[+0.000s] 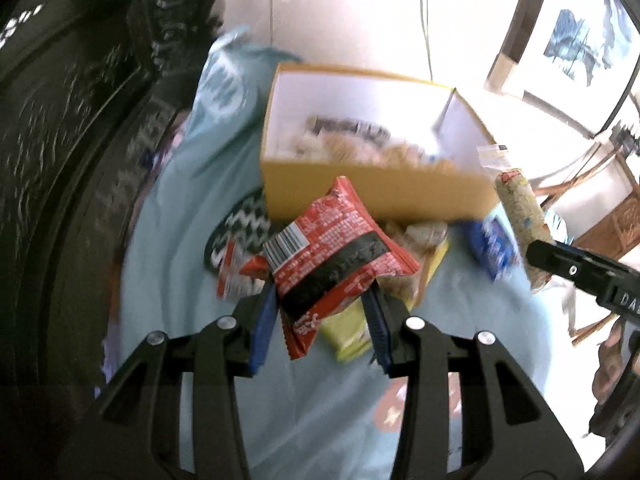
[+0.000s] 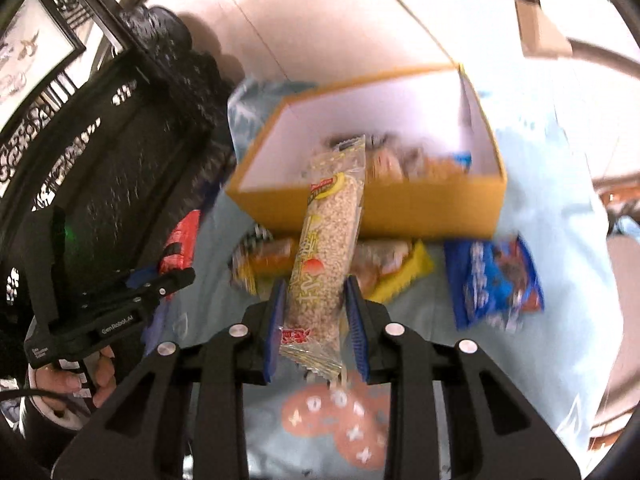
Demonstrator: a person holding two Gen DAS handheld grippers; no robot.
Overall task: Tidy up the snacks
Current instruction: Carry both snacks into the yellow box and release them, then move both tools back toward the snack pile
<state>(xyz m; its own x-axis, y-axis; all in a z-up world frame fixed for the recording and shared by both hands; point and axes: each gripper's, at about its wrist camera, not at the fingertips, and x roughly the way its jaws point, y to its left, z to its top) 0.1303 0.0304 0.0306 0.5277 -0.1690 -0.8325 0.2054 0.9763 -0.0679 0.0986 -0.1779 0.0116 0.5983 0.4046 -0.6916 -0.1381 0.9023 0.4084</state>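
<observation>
Left gripper (image 1: 322, 312) clamps the red packet (image 1: 336, 248); right gripper (image 2: 316, 312) clamps the rice bar (image 2: 330, 232); both aimed twelve o'clock, presumably for the yellow box (image 2: 400, 208).

"GenRobot.AI" on left gripper (image 2: 176, 280); "DA" on right gripper (image 1: 536, 252).

A home: framed pictures (image 1: 576, 46) lean by the wall, a patterned blue cloth (image 2: 532, 360) covers the surface.

The left claw (image 1: 322, 320) grips a red packet (image 1: 336, 256) above the blue cloth (image 1: 180, 280). Beyond sits a yellow box (image 1: 376, 188); the right claw (image 1: 560, 264) holds a cereal bar (image 1: 520, 208).
</observation>
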